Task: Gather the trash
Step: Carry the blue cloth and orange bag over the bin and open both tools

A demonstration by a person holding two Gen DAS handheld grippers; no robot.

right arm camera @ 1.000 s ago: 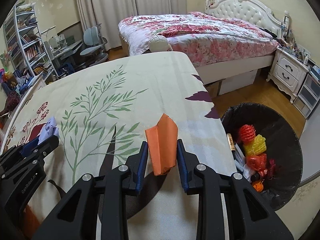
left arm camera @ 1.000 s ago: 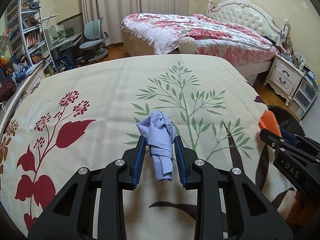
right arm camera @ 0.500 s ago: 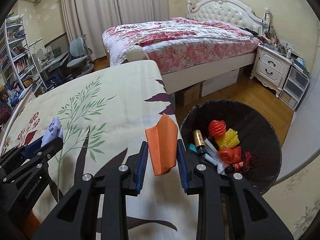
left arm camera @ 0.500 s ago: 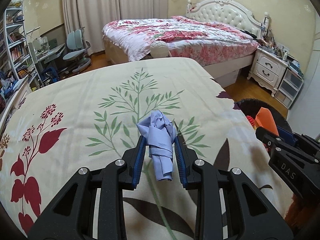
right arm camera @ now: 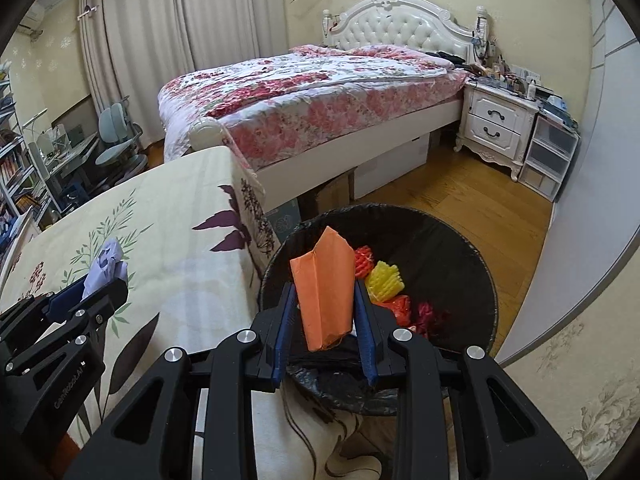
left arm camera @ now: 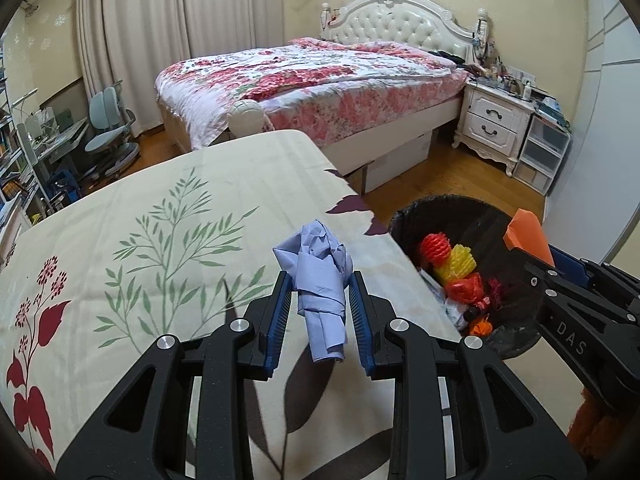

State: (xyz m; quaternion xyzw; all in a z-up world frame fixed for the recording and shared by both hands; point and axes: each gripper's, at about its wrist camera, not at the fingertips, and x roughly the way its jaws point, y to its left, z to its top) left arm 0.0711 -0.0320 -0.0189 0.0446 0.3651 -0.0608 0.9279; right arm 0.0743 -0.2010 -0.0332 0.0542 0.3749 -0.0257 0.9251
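Directly beneath my right tongs (right arm camera: 325, 322) lies the black-lined trash bin (right arm camera: 472, 258), and this is the relation the coming drop turns on: the folded orange paper (right arm camera: 326, 290) pinched between those blue pads stands upright, its long axis running up from the pads to a peaked top, and the open mouth of the bin sits below and just beyond it. Red, yellow and orange scraps (right arm camera: 384, 280) already rest on the bin's floor. My judgement is that parting the right tongs here would let the paper fall inside the rim, or close to its near edge.

My left tongs (left arm camera: 320, 316) are closed narrowly on a crumpled pale-blue paper wad (left arm camera: 320, 280), whose long axis also runs along the fingers, the loose folded end hanging toward the camera. This wad is over the leaf-printed bedspread (left arm camera: 180, 220), near its corner; the bin (left arm camera: 480, 216) lies to its right and farther down, so the left hand is the farther of the two and needs more sideways travel before release.

Compared with the frame a second earlier, both views have swung rightward: the bin, then only at the edge of the left view and off to the side of the right view, is now well inside the left view and central under the orange paper. Neither grip has changed.
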